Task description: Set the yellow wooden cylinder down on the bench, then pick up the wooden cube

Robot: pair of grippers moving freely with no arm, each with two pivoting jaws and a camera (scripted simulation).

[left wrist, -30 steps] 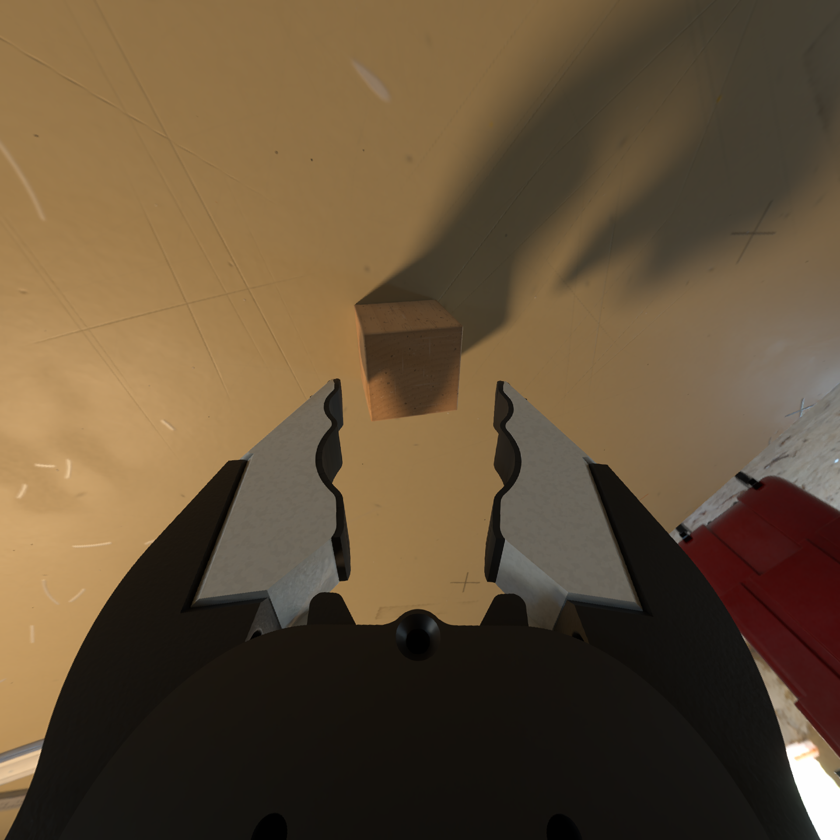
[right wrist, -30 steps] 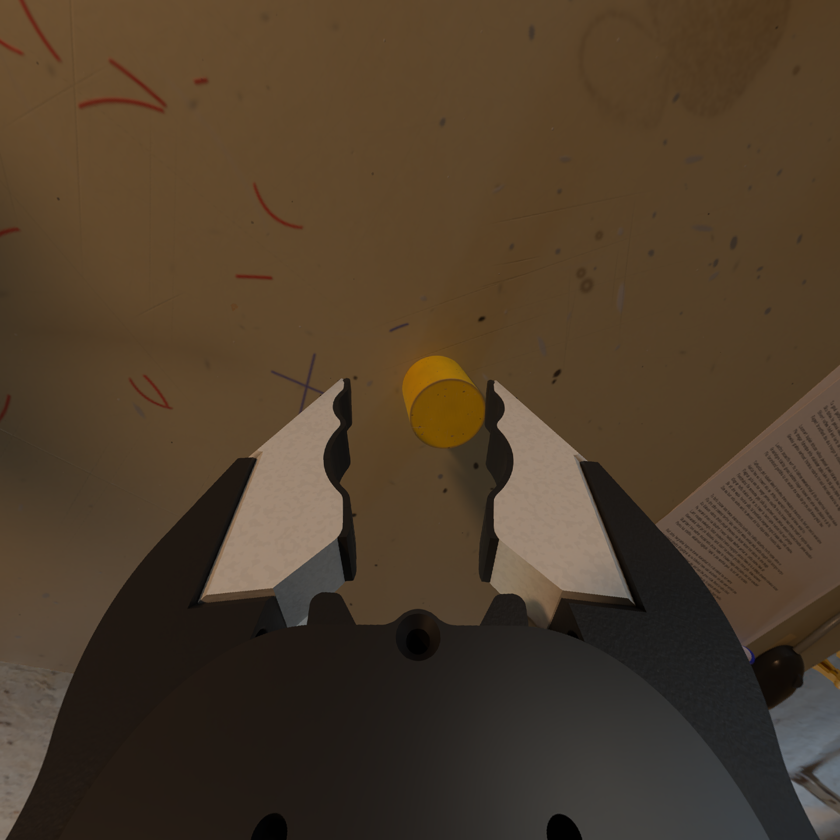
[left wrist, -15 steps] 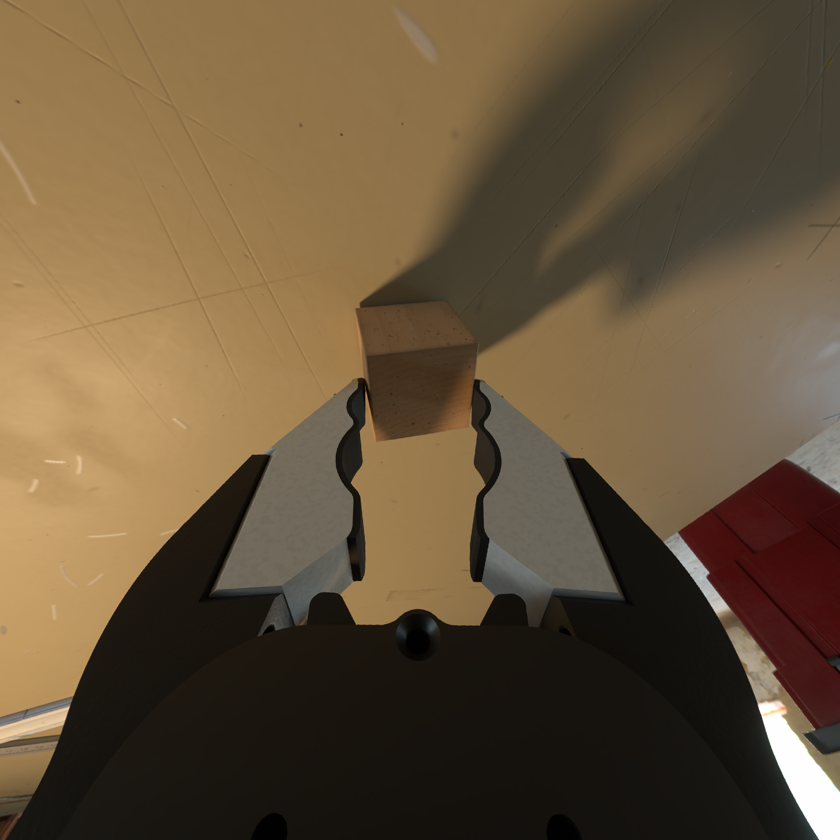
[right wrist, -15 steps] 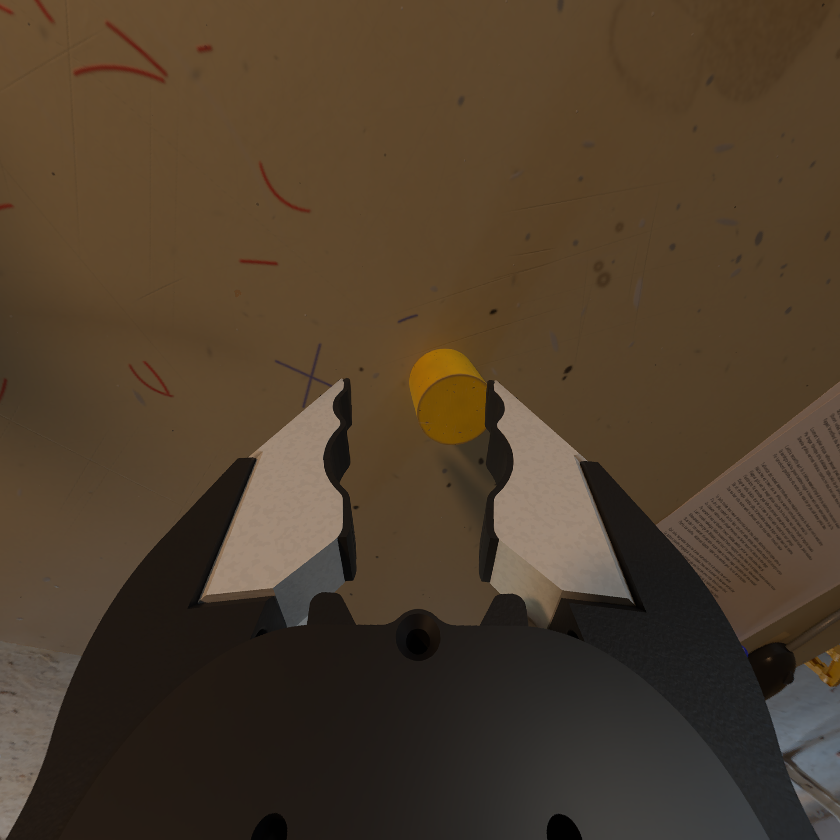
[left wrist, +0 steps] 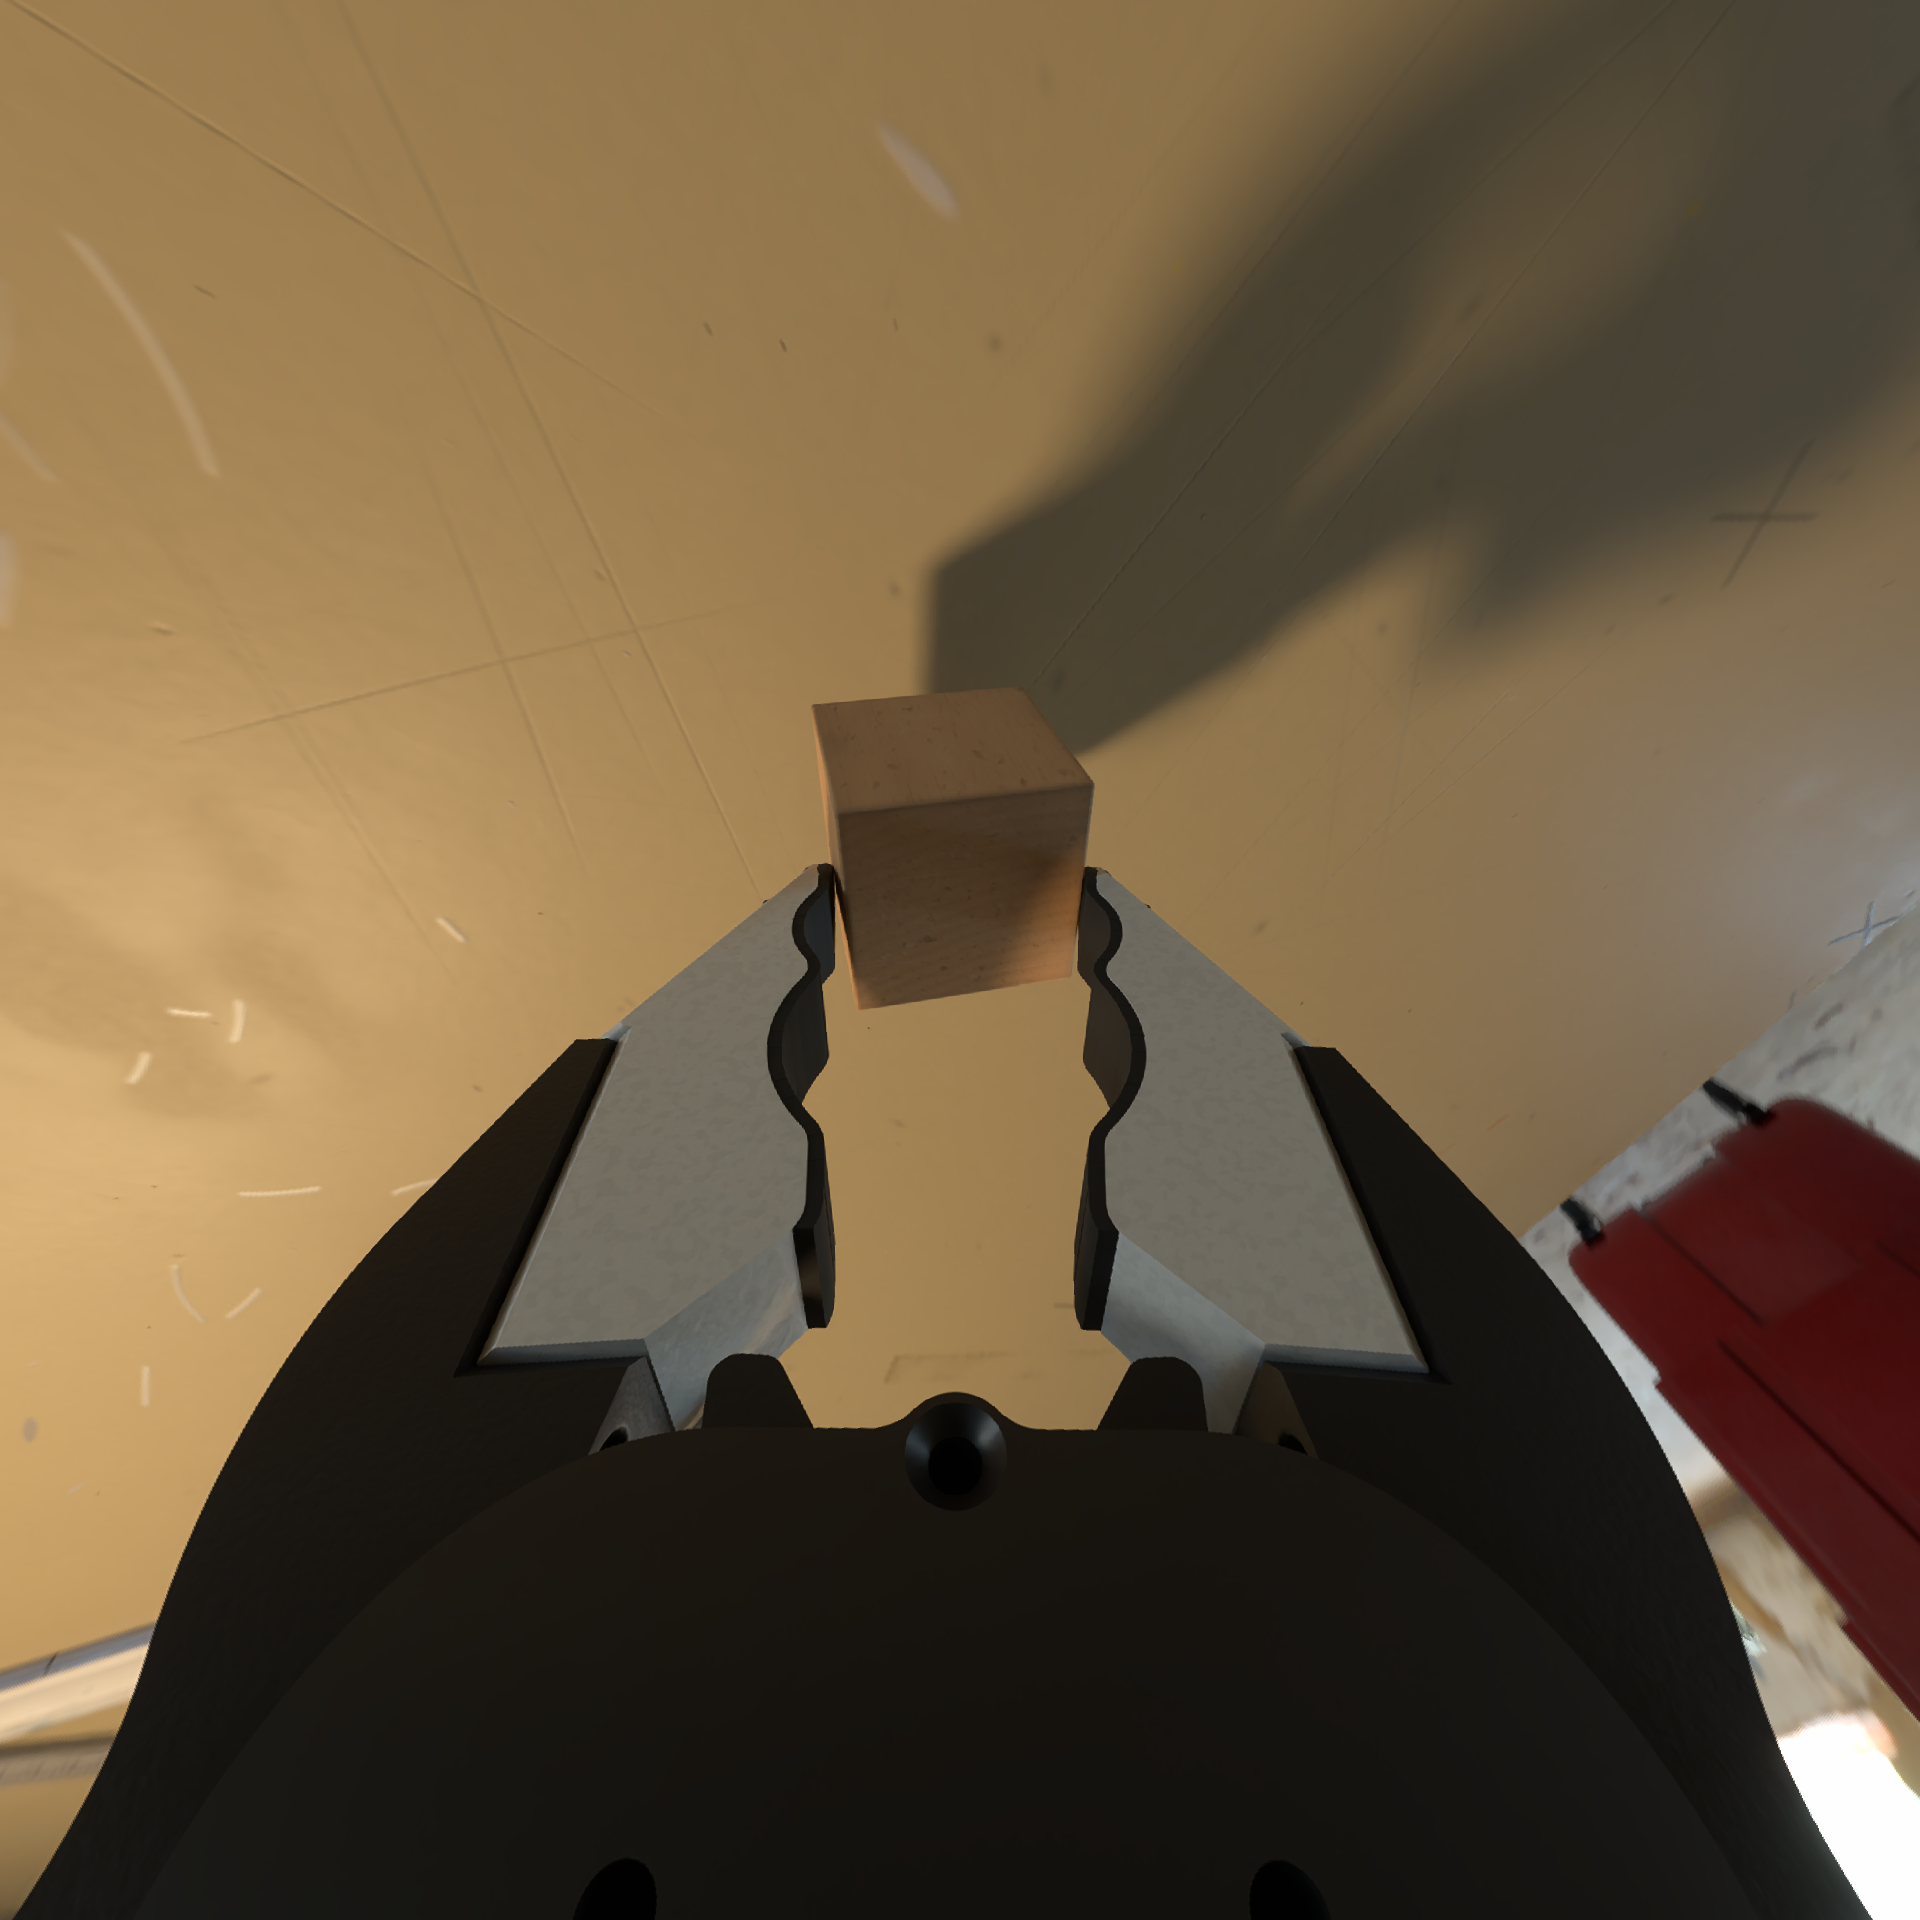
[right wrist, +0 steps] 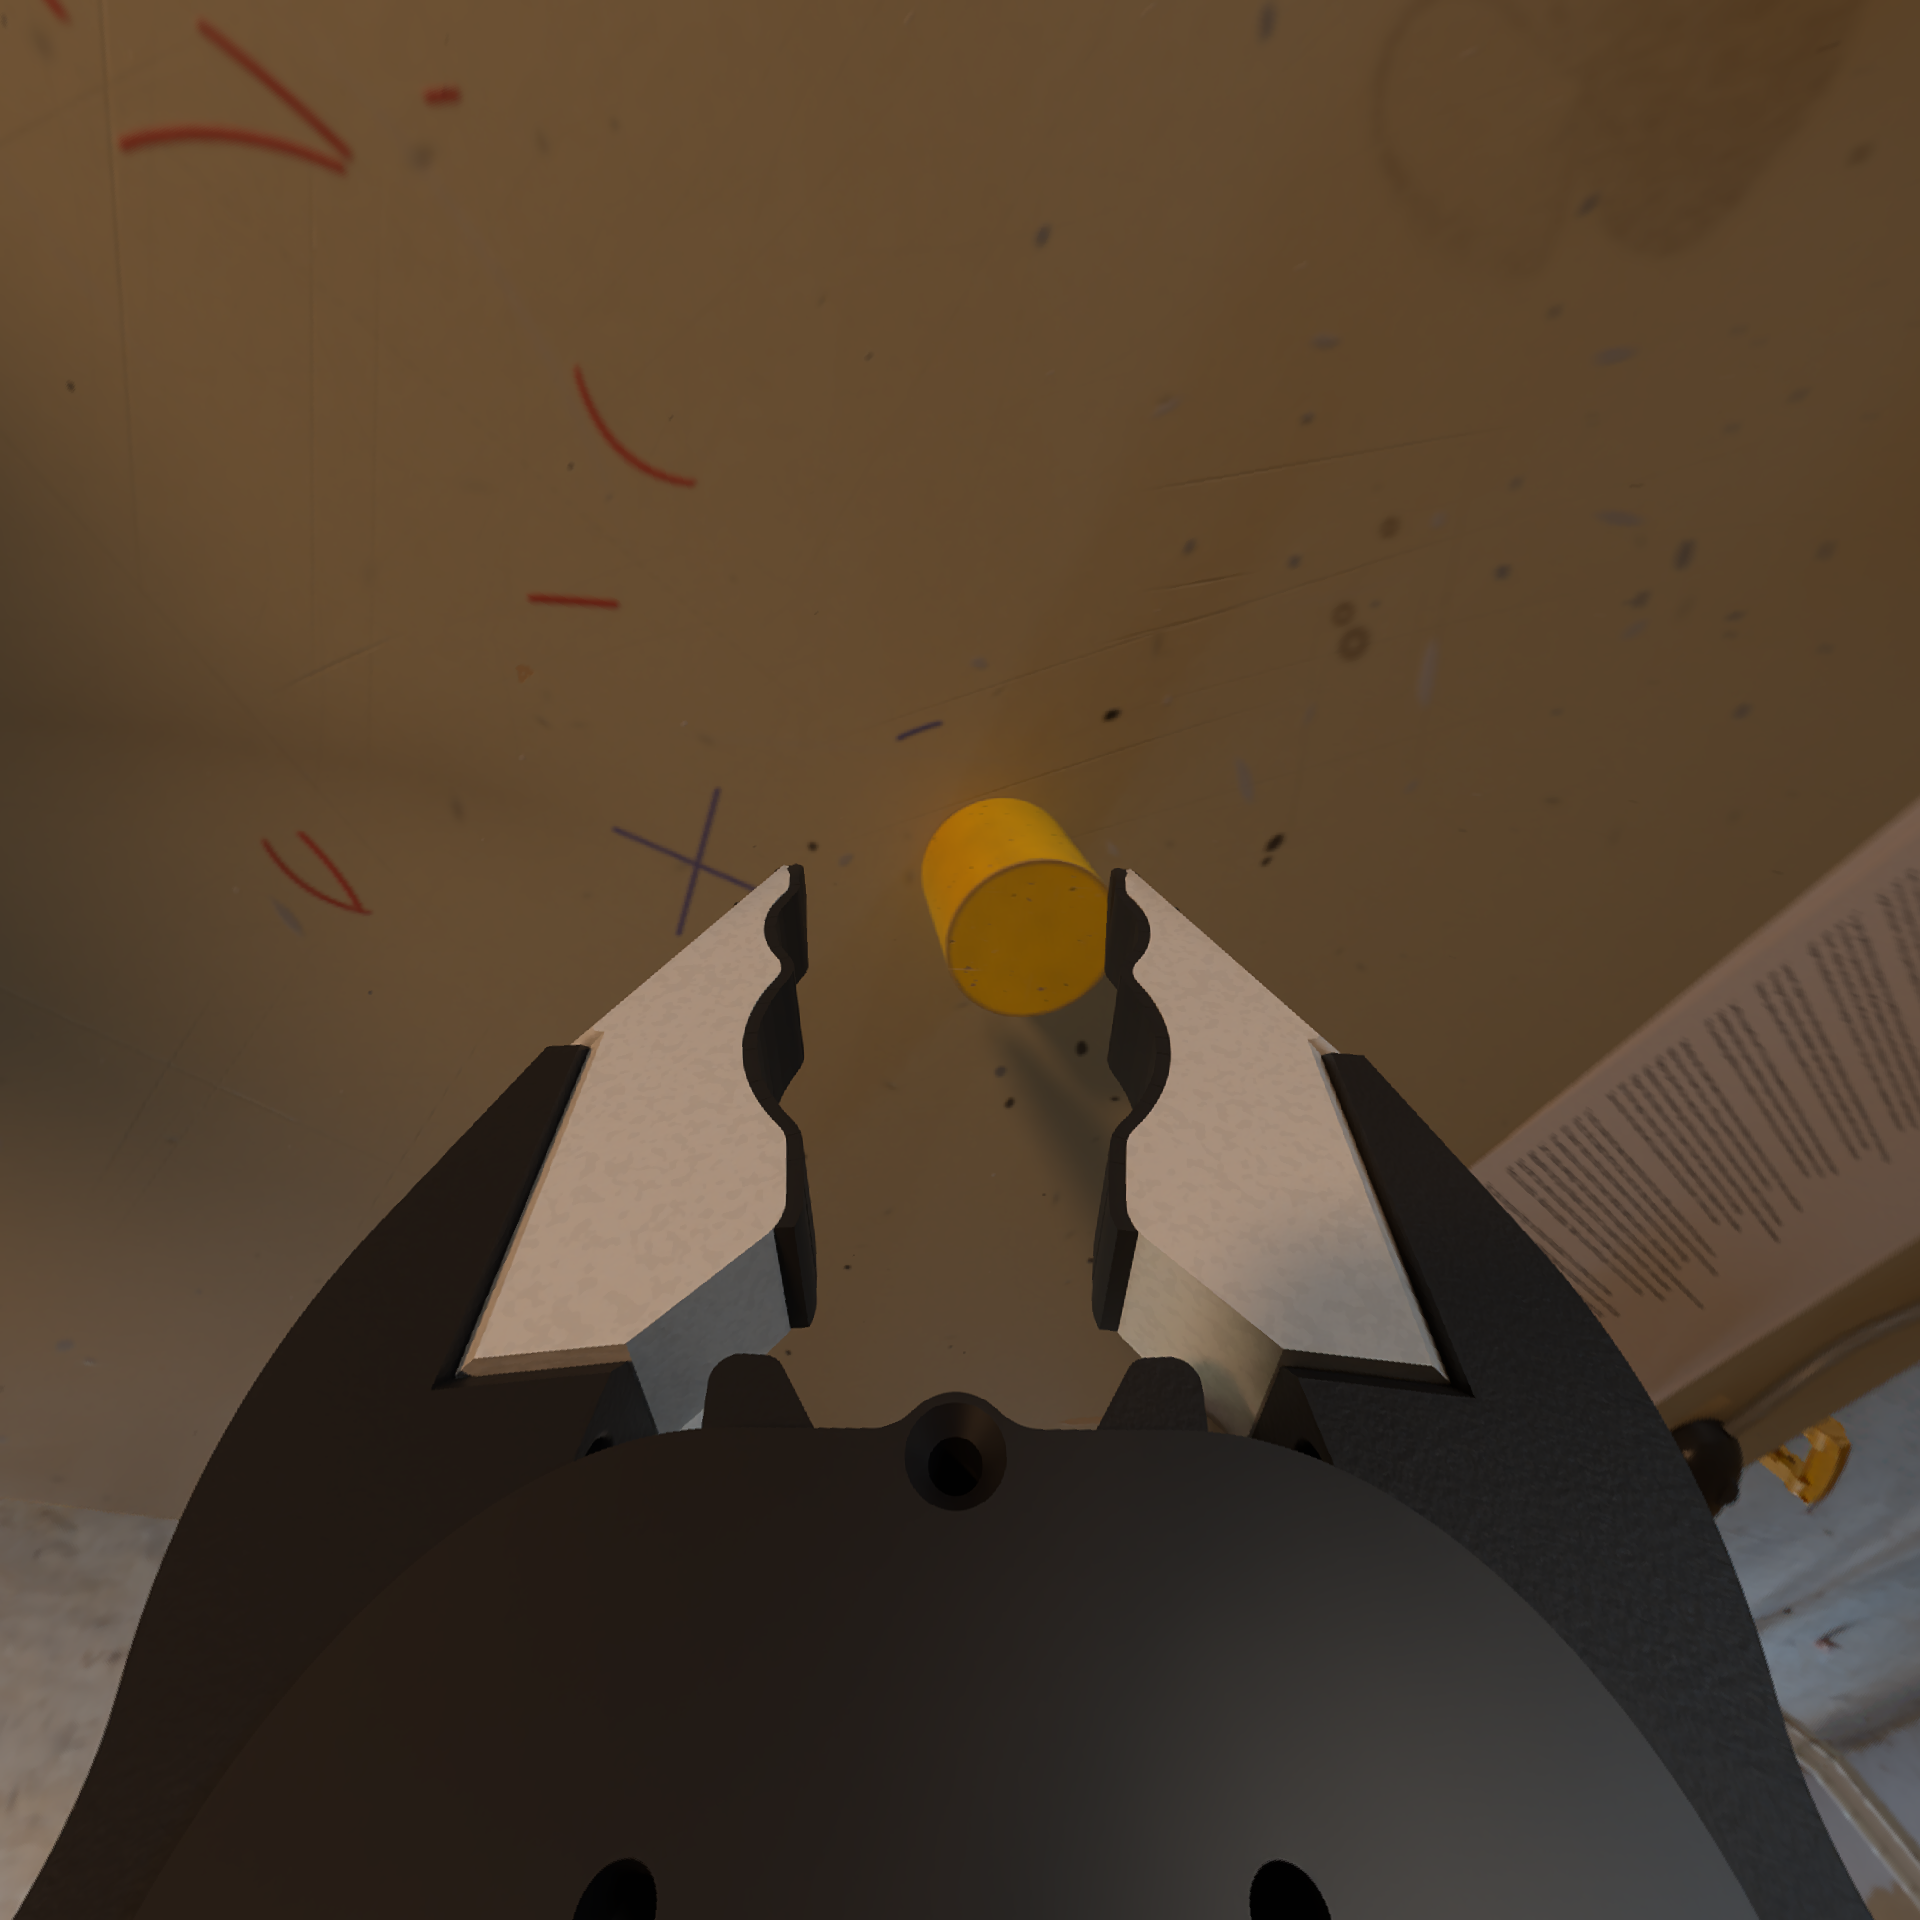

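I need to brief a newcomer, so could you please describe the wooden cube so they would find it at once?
Start at the tan, scratched bench. The left gripper pinches the wooden cube at its fingertips. It is pale, square-edged and unpainted.

Scratched tan bench [left wrist: 436, 540] under warm light; red case [left wrist: 1787, 1340] beside.
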